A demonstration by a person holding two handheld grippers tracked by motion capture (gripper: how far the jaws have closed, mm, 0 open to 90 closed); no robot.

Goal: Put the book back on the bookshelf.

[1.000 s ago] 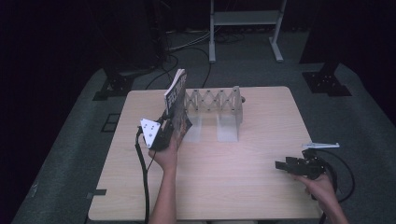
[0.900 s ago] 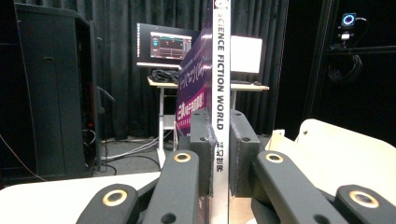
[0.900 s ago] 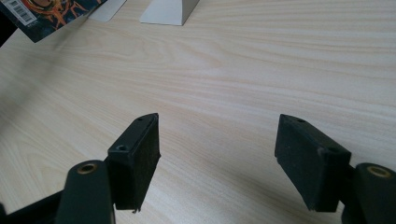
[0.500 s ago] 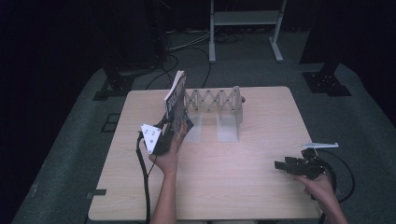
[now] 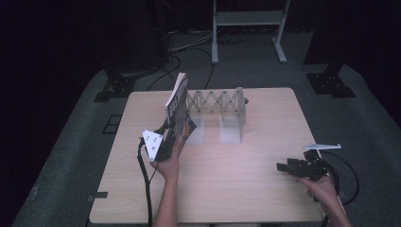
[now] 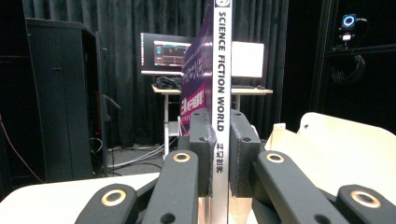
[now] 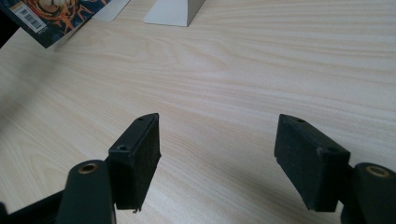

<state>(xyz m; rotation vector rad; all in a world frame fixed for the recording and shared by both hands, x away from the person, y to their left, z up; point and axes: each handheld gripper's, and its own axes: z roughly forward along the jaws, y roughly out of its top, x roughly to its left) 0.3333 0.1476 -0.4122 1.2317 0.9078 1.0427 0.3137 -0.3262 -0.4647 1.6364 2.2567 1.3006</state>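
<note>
High view, left gripper (image 5: 171,133) clamping upright magazine (image 5: 178,109), beside rack (image 5: 218,101)

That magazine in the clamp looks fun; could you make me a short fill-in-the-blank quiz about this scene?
1. The left gripper is shut on a magazine whose spine reads SCIENCE FICTION ____.
2. The right gripper has its jaws ____ with nothing between them.
3. The wooden rack stands on the ____.

Missing words: WORLD; open; table
</note>
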